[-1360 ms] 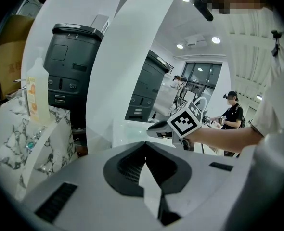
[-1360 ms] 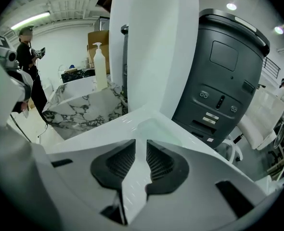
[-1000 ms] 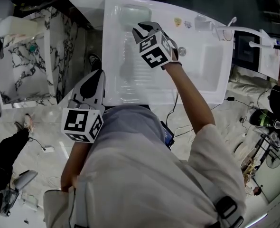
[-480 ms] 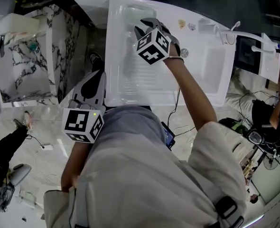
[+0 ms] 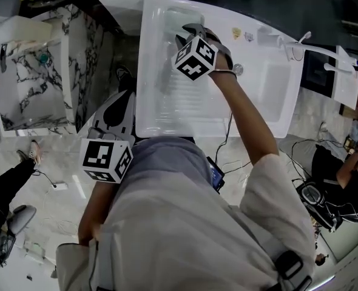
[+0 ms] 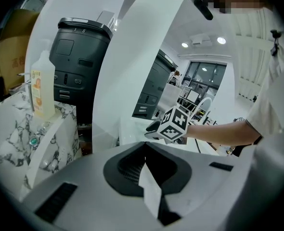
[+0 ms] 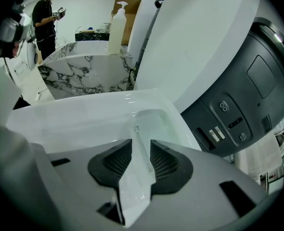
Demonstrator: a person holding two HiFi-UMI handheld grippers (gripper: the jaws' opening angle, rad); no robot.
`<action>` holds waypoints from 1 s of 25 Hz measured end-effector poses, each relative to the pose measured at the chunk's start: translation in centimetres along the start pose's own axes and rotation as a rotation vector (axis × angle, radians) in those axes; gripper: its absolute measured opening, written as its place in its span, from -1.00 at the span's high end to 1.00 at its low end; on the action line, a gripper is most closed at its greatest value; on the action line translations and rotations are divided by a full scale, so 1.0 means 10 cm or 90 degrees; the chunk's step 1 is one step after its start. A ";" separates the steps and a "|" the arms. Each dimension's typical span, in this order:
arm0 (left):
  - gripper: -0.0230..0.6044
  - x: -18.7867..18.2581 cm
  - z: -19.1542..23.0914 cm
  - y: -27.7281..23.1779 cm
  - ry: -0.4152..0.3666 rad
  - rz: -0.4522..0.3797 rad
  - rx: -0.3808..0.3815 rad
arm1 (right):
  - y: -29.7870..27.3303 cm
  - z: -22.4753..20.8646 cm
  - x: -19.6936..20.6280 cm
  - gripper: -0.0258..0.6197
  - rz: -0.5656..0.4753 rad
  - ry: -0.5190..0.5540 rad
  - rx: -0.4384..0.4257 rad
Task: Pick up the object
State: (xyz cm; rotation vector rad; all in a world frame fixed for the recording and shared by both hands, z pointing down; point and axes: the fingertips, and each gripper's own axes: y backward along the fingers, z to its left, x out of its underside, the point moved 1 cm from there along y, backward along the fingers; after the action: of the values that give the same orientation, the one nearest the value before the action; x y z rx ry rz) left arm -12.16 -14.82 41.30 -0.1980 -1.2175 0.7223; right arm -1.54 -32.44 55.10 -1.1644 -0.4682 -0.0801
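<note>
My right gripper (image 5: 187,32) reaches over the far left of a white sink unit (image 5: 258,123), pointing steeply down at a shallow pale recess (image 5: 178,16) in its corner. In the right gripper view its jaws (image 7: 141,141) stand a little apart and have just been opening. A thin clear strip (image 7: 138,177) shows in the gap and runs past the tips toward the recess (image 7: 154,121). I see no pad pressing on it. My left gripper (image 5: 125,94) hangs off the sink's near left corner, its jaws (image 6: 145,144) closed with nothing held.
The sink unit has a ribbed drainboard (image 5: 179,96), a basin (image 5: 276,83) at the right and a tap (image 5: 291,41). A marble-patterned counter (image 5: 33,83) with a soap bottle (image 7: 115,30) stands at the left. A dark appliance (image 7: 238,109) is behind. A person (image 5: 343,180) crouches at the right.
My right gripper has moved farther over the sink toward the corner recess, sunk lower and rolled a little. The left gripper has kept still.
</note>
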 end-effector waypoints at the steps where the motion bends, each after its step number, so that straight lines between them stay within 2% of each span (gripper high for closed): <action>1: 0.91 0.00 0.01 0.00 0.001 0.001 -0.001 | -0.02 0.00 0.00 0.54 0.001 0.002 0.000; 16: 0.91 0.00 0.11 -0.05 0.013 0.006 -0.005 | -0.21 0.05 0.03 0.55 0.036 0.039 -0.017; 25: 0.91 0.01 0.13 -0.05 0.024 0.004 -0.007 | -0.22 0.02 0.02 0.68 0.035 0.027 -0.007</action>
State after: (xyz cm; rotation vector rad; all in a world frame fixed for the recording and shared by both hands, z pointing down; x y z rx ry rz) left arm -13.10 -15.40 42.09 -0.2245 -1.1855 0.7145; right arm -2.10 -33.14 57.15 -1.1833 -0.3977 -0.0597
